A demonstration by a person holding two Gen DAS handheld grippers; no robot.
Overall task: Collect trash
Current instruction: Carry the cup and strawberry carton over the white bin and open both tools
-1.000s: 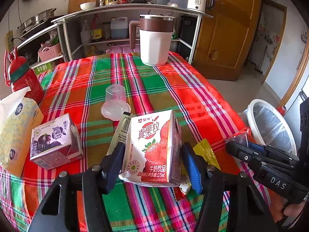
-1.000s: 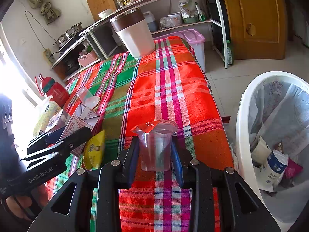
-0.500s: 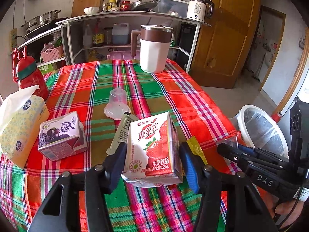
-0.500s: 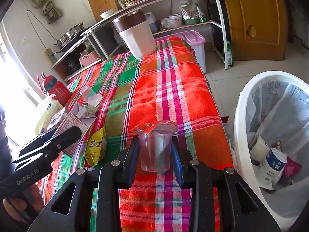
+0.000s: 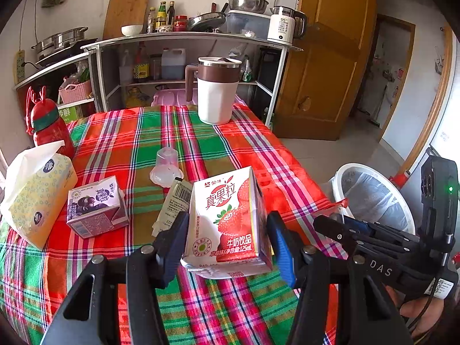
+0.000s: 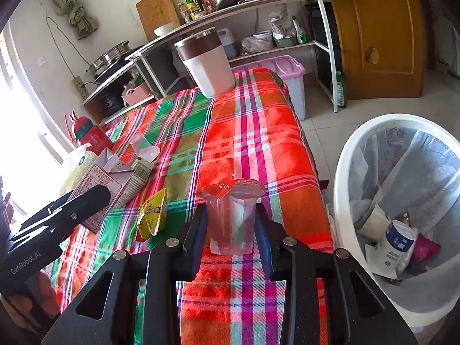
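My left gripper (image 5: 227,241) is shut on a strawberry milk carton (image 5: 227,221) and holds it clear above the plaid tablecloth (image 5: 138,149). In the right wrist view my right gripper (image 6: 231,227) is shut on a clear plastic cup (image 6: 231,218) with a peeled red foil lid, near the table's right edge. The white trash bin (image 6: 342,189), lined with a bag and holding several discarded items, stands on the floor to the right of the table. The right gripper (image 5: 339,230) also shows at the right of the left wrist view.
On the cloth lie a purple milk carton (image 5: 96,207), an upturned clear cup (image 5: 166,164), a grey-green sachet (image 5: 174,201) and a yellow wrapper (image 6: 153,212). A tissue pack (image 5: 37,192), a red bottle (image 5: 49,126) and a large white jug (image 5: 217,92) stand around them.
Both grippers have risen with their loads: the strawberry carton has lifted off the cloth, and more of the table and the trash bin now shows below and beside them.
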